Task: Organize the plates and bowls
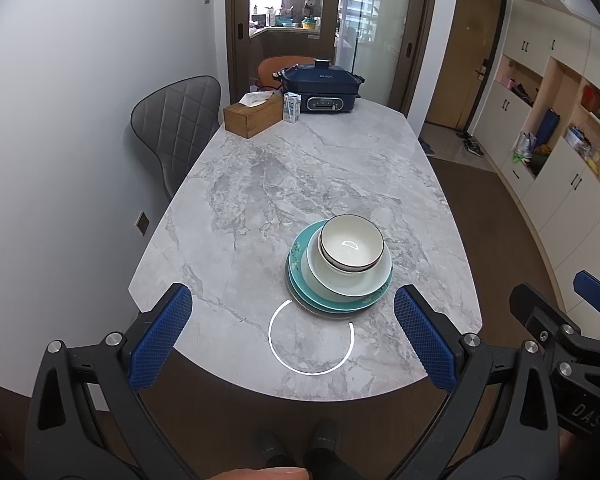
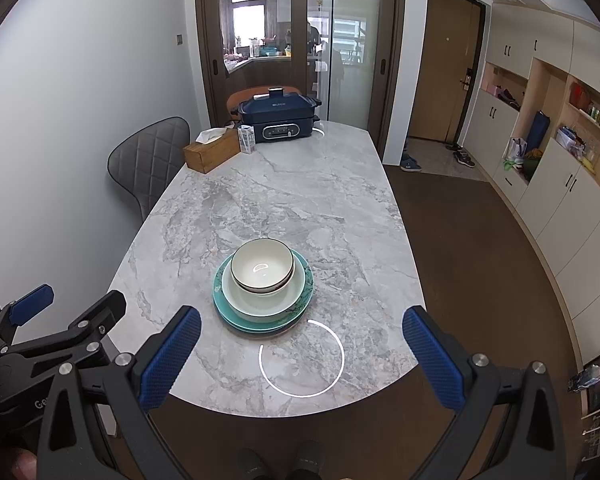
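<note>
A stack of dishes stands near the front end of the marble table [image 1: 260, 184] [image 2: 300, 208]. On top are two nested white bowls with dark rims [image 1: 352, 246] [image 2: 262, 266], sitting in a pale green bowl-plate [image 1: 340, 280] [image 2: 260, 300], over teal plates [image 1: 300, 256] [image 2: 220, 284]. My left gripper [image 1: 294, 328] hangs open above the table's front edge, apart from the stack and holding nothing. My right gripper [image 2: 302, 344] is open too, just in front of the stack, empty. Each wrist view catches the other gripper at its side.
At the far end of the table sit a wooden tissue box [image 1: 252, 118] [image 2: 211, 154], a small carton [image 1: 292, 107] [image 2: 247, 139] and a dark blue electric cooker [image 1: 320, 88] [image 2: 278, 120]. A grey chair [image 1: 176, 128] [image 2: 148, 160] stands at the left. Cabinets [image 2: 560, 168] line the right wall.
</note>
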A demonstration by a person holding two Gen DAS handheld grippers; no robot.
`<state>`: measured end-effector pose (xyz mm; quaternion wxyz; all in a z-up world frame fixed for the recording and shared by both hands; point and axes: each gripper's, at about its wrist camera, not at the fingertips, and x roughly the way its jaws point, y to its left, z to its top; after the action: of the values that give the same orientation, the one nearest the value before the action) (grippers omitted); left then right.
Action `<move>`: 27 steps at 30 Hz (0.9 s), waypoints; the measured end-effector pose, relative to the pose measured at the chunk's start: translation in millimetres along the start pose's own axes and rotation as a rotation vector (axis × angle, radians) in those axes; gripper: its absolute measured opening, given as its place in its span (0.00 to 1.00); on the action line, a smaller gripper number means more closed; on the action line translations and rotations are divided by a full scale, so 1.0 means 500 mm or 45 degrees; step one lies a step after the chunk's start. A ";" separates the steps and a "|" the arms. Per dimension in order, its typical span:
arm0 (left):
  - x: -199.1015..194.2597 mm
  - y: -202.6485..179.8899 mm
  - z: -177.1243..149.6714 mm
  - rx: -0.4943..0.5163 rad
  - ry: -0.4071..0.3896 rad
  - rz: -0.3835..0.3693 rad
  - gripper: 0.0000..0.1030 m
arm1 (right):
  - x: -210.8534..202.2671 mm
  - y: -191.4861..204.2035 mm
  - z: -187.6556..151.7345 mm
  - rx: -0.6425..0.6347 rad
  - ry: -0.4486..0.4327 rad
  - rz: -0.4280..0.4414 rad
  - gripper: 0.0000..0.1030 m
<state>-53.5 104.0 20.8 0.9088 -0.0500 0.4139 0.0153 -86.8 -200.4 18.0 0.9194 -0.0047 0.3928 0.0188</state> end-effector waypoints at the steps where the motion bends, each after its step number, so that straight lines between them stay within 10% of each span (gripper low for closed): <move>1: 0.001 0.000 0.000 0.000 0.001 0.006 0.99 | 0.000 -0.001 0.000 0.000 -0.001 0.000 1.00; 27: 0.001 0.002 -0.001 -0.012 0.008 0.024 0.99 | 0.013 -0.008 0.008 0.034 -0.011 -0.010 1.00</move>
<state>-53.5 104.9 19.9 0.9071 -0.0503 0.4171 0.0257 -79.4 -204.0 16.1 0.9212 0.0059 0.3890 0.0100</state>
